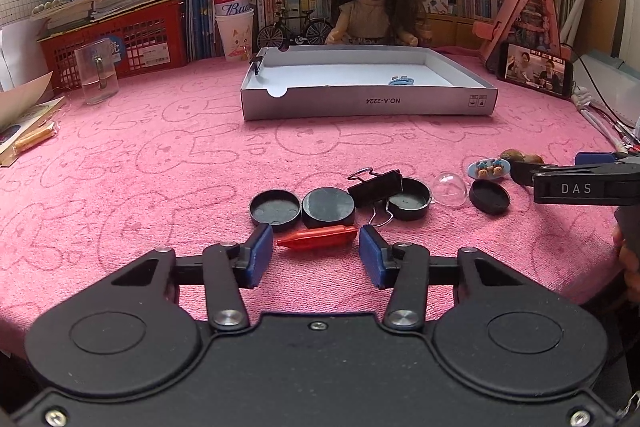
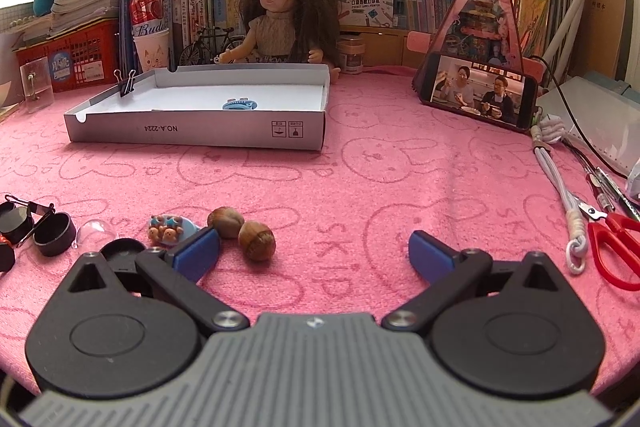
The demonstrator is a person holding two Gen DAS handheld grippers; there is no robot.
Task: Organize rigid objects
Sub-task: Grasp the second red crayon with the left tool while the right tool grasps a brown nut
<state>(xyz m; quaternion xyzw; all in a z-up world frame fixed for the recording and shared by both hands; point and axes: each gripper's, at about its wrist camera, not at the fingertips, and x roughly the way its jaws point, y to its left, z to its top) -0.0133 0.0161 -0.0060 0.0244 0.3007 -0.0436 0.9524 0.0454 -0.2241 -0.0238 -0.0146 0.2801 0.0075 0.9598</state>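
Small rigid objects lie in a loose row on a pink cloth [image 1: 160,155], well short of a shallow grey cardboard tray [image 1: 368,103] that sits further back in front of a doll [image 1: 372,7]. Inside the tray, a blue item [image 2: 239,104] is half hidden by the front wall and hard to identify; a small binder clip [image 2: 127,85] grips the tray's left rim.

In the left wrist view, the left gripper [image 1: 316,253] has its jaws parted moderately, holding nothing, with a red pen-like piece [image 1: 318,238] lying just ahead between the fingertips. Beyond it sit black round caps [image 1: 275,209], a large black binder clip [image 1: 376,189], a clear dome [image 1: 450,189] and a blue charm [image 1: 489,169]. The right gripper enters from the right edge, mostly cut off.

The right wrist view shows the right gripper [image 2: 314,251] with jaws spread wide and empty, and two brown nuts [image 2: 257,239] beside its left finger. Only this view shows red scissors [image 2: 614,247] and a white cord [image 2: 560,195] at right.
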